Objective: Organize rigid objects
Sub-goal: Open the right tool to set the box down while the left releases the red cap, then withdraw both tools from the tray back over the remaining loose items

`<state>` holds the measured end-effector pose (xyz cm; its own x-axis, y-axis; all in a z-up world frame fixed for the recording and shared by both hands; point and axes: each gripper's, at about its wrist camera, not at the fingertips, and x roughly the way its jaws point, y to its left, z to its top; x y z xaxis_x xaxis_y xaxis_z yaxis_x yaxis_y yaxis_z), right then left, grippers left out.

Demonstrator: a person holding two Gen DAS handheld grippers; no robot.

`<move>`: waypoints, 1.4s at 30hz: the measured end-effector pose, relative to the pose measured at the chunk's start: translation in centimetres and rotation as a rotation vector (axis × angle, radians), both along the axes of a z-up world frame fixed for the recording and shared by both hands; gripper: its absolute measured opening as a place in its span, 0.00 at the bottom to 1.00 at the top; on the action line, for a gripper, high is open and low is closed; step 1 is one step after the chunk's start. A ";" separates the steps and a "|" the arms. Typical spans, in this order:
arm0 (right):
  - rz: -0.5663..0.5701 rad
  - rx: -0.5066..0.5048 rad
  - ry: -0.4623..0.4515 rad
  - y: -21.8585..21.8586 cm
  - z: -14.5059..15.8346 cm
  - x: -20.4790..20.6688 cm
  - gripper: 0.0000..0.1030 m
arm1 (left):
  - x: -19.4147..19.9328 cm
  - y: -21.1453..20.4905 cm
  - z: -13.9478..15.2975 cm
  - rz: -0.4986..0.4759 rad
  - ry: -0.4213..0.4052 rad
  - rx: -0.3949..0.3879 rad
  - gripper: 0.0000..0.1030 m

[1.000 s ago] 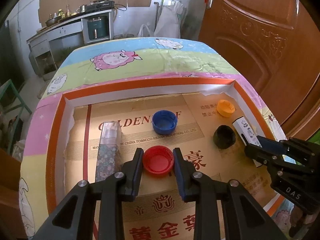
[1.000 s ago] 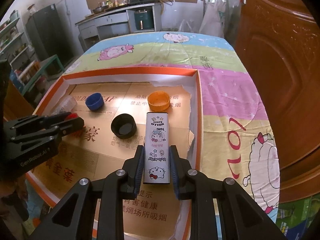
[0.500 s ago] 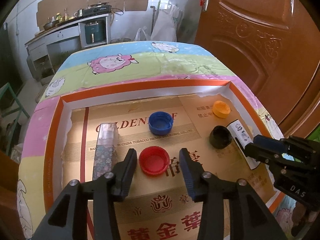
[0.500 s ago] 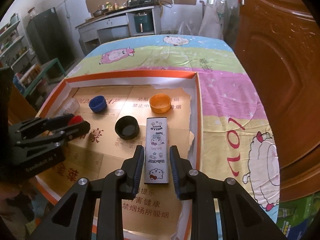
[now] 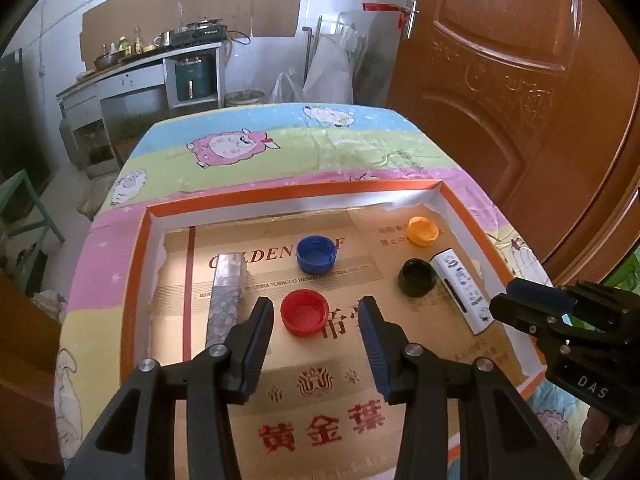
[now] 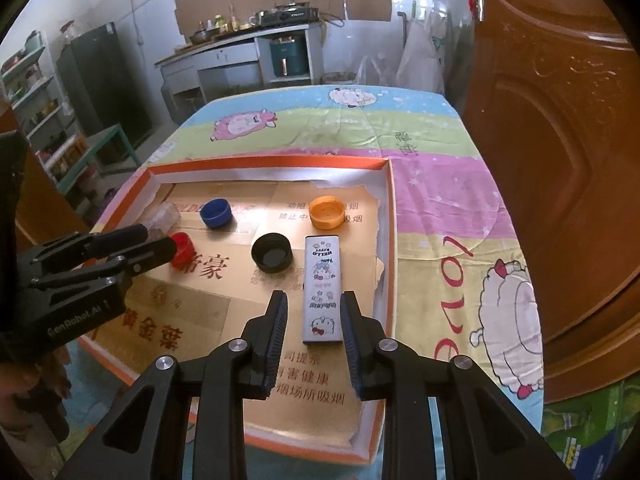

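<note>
An orange-rimmed cardboard tray (image 5: 134,280) (image 6: 390,240) holds everything. A red cap (image 5: 304,314) (image 6: 182,248) lies flat between the jaws of my left gripper (image 5: 316,304) (image 6: 160,240), which is open and touches nothing. A white cartoon-printed box (image 6: 322,288) (image 5: 460,284) lies flat by the tray's right wall. My right gripper (image 6: 313,296) (image 5: 516,304) hovers over its near end, jaws narrowly open with a gap beside the box. A blue cap (image 5: 316,254) (image 6: 216,212), an orange cap (image 5: 422,230) (image 6: 327,211), a black cap (image 5: 418,276) (image 6: 272,252) and a clear flower-patterned tube (image 5: 226,296) also lie inside.
The tray sits on a table with a sheep-print cloth (image 5: 280,148). A brown wooden door (image 5: 520,100) stands close on the right. A kitchen counter (image 5: 140,76) and a green stool (image 5: 24,208) are farther off on the left.
My left jaws spread away from the red cap and left it on the tray. My right jaws loosened off the white box. Both grippers drew back and up a little.
</note>
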<state>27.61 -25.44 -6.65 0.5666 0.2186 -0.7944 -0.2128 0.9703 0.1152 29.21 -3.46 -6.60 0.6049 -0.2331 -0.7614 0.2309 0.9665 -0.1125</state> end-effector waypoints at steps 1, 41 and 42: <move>-0.002 0.002 -0.001 -0.1 0.1 -0.3 0.27 | -0.3 0.1 0.3 0.000 -0.003 -0.002 0.43; 0.064 0.006 -0.084 2.9 4.6 -16.7 0.53 | -17.0 5.6 5.8 0.049 -0.138 -0.111 0.43; 0.071 0.009 -0.078 3.1 4.3 -17.0 0.53 | -17.4 5.8 5.6 0.049 -0.137 -0.115 0.43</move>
<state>10.57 -22.30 -2.34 0.6092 0.2673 -0.7466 -0.2899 0.9514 0.1041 11.80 2.30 -0.98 0.7137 -0.2819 -0.6412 0.2045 0.9594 -0.1941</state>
